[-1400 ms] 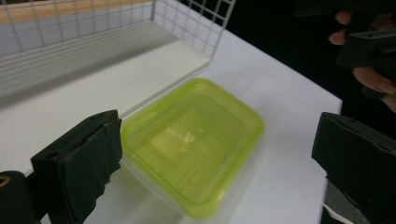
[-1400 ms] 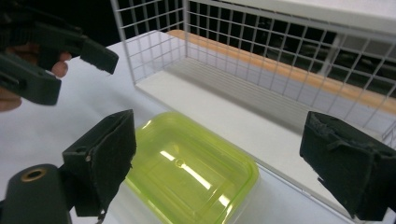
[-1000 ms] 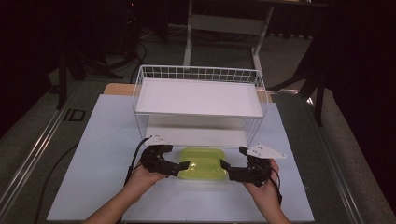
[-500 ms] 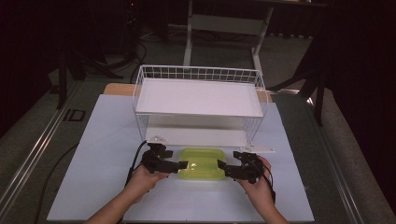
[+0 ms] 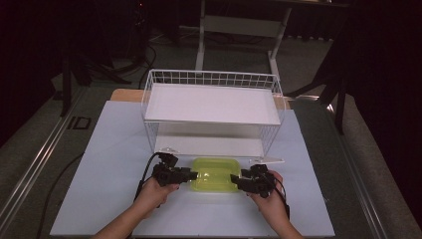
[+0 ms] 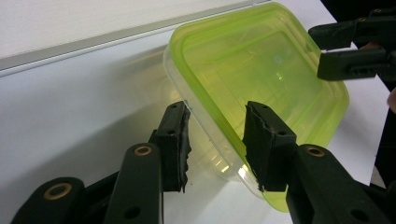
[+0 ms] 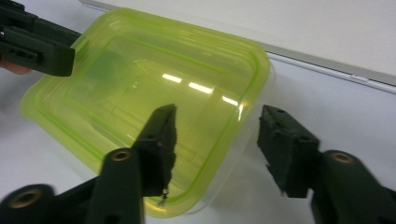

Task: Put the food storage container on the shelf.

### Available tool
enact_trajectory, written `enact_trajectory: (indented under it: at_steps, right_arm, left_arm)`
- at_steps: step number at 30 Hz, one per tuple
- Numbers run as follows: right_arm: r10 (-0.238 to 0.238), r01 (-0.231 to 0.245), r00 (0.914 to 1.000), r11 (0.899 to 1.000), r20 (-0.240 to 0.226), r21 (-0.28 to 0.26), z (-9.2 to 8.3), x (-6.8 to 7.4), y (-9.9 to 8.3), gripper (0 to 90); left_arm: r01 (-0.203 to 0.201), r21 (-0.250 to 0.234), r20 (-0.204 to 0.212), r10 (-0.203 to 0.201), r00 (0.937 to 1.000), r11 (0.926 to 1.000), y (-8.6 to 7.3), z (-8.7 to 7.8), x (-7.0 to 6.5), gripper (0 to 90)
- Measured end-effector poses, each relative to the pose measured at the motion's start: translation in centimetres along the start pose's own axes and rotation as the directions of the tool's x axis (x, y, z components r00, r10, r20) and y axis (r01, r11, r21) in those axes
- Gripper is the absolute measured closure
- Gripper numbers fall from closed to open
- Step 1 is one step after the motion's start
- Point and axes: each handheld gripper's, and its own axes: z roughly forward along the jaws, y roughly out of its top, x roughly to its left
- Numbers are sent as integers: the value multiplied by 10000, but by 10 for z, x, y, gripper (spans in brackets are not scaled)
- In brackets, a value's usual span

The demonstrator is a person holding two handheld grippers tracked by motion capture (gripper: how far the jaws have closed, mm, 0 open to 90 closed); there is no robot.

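High view shows a green box (image 5: 215, 174) lying flat on the white worktop (image 5: 109, 169), just in front of a wire rack (image 5: 211, 107). Its long side runs from one claw to the other. The left claw (image 5: 191, 175) sits at the box's left end and the right claw (image 5: 238, 181) at its right end, so the box lies between them and each hand is as near as the other.

Left gripper view shows the left claw (image 6: 217, 140) with one jaw over the lid and one jaw outside the clear wall. The rim is in the gap. The jaws have just been closing, but I cannot tell if they press the box yet.

Right gripper view shows the right claw (image 7: 217, 140) the same way round the other end of the box (image 7: 140, 102). Its jaws have been closing too, and the outer jaw stands clear of the wall, so they are apart.

I think each claw must squeeze its own end before any lift.
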Motion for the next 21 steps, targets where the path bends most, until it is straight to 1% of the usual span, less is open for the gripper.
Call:
enact_trajectory:
  at_steps: [1, 2, 3, 4, 5, 7, 11, 12, 14, 16, 19, 21]
  right_arm:
    - [11, -11, 10000, 10000, 76, 58, 0, -1, 0, 546]
    - [86, -87, 9999, 9998, 55, 178, 1, -2, -2, 553]
    - [303, -302, 9995, 9994, -132, 148, 1, -5, -3, 561]
    - [397, -394, 9989, 9991, -234, 135, 1, -6, -3, 567]
    - [412, -408, 9988, 9991, -261, 152, 1, -5, -3, 577]
    - [353, -351, 9993, 9993, -134, 158, 0, -3, -3, 582]
    - [491, -491, 9988, 9988, -39, 13, -5, -2, -4, 673]
    - [554, -554, 9985, 9985, -54, 9, -6, -2, -5, 676]
    - [500, -500, 9988, 9987, -1, -20, -7, 0, -5, 682]
    - [510, -510, 9987, 9987, 37, -25, -8, 1, -5, 690]
    - [547, -546, 9985, 9985, 26, -75, -9, 2, -7, 701]
    - [671, -672, 9977, 9977, -83, -64, -10, 2, -7, 712]
  left_arm:
    - [-28, -20, 10, 28, 10000, 10000, 0, 0, 0, 625]
    - [-38, -2, 2, 38, 10000, 10000, 0, 0, -1, 633]
    - [-41, 52, -12, 41, 10000, 10000, 0, 0, -2, 638]
    - [-55, 43, -71, 55, 10000, 10000, 0, 0, -3, 641]
    - [-58, 28, -75, 58, 10000, 10000, 0, 0, -3, 642]
    - [-41, 46, -7, 41, 10000, 10000, -1, 0, -3, 651]
    - [-54, 94, 102, 54, 9999, 9999, -3, -1, -6, 676]
    - [-66, 70, 96, 65, 9999, 10000, -4, -1, -7, 682]
    - [-143, 64, 65, 143, 9999, 9999, -4, -2, -9, 686]
    - [-142, 74, 133, 141, 9998, 9999, -6, -3, -9, 694]
    - [-218, 4, 48, 218, 9998, 9998, -8, -5, -12, 701]
    - [-256, -1, -105, 256, 9996, 9997, -9, -6, -15, 708]
